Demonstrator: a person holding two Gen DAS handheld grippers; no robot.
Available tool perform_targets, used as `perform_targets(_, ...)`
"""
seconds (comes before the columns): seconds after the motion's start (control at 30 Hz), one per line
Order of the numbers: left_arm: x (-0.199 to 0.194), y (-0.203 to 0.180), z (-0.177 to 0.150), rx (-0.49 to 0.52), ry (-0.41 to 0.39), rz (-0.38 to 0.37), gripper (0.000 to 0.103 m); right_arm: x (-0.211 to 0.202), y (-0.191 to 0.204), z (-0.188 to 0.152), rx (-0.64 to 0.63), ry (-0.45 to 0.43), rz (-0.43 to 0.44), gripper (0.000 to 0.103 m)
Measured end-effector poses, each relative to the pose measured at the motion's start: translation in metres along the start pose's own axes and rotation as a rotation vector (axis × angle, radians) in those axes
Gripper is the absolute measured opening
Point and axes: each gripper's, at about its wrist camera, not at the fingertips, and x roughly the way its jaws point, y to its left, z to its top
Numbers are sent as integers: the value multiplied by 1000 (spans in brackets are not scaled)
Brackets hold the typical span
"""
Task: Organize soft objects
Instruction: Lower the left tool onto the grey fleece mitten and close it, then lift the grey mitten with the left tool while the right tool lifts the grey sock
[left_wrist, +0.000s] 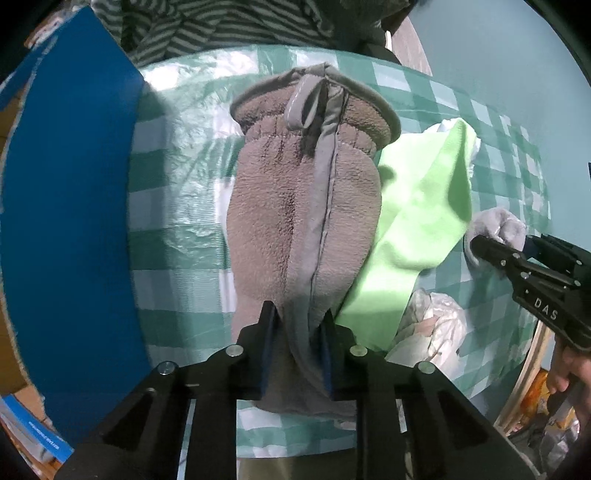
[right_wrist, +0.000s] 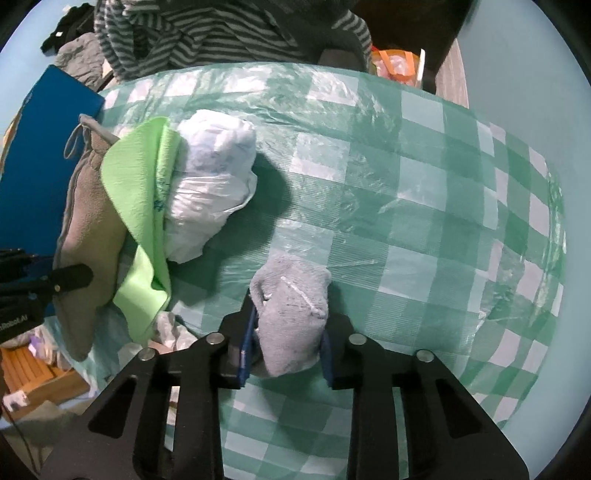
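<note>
The worktop (right_wrist: 424, 229) is round, covered in a green-and-white checked cloth under clear plastic film, with pale blue floor beyond its edge.

The brown fleece mitten (left_wrist: 303, 221) lies lengthwise near the worktop's left edge, cuff and hanging loop pointing to the far edge. The left hand-held gripper (left_wrist: 298, 347) is clamped on its near end; both blue pads press into the fleece.

The grey rolled sock (right_wrist: 291, 317) sits toward the near edge, well right of the mitten. The right hand-held gripper (right_wrist: 286, 343) is closed on it, a pad against each side.

A light green cloth (left_wrist: 417, 229) lies just beside the mitten on the right, touching it; from the right wrist view it overlaps the mitten's edge. A white plastic-wrapped bundle (right_wrist: 210, 184) rests against the cloth's far side. A crumpled plastic bag (left_wrist: 432, 328) lies at the cloth's near end, by the near edge.

A blue box (left_wrist: 70, 206) stands against the worktop's left edge. A striped garment (right_wrist: 207, 33) is at the far edge; whether it is worn or draped cannot be told. A person's hand (left_wrist: 569, 373) holds the right tool's handle. A wooden slatted crate (right_wrist: 33, 365) stands on the floor below the near-left edge.
</note>
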Motion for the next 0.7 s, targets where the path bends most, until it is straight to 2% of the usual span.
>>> perform_targets(0.2,-19,8,-16,-2,-37,6,19,-14,-1,-6,16,-30,24,25)
perform_targets(0.23,-21,10,-13,-2,-26,-15,19,-17,-1,-7,20,-37,26,25)
perform_targets(0.37,-32,16,-22,6,-66,-17,17,-28,0,-10,33,-54,32,25)
perform_targets(0.47,-39,13,-26,13,-87,-19,15,-37,1,-10,33,-70,41,25)
perform_targets(0.5,-42,10,-30,17,-95,-22,11,-41,3,-11,31,-77,44,25)
perform_targets(0.7,-62,8,-33,41,-131,-27,11,-58,14,-12,5,-111,53,25)
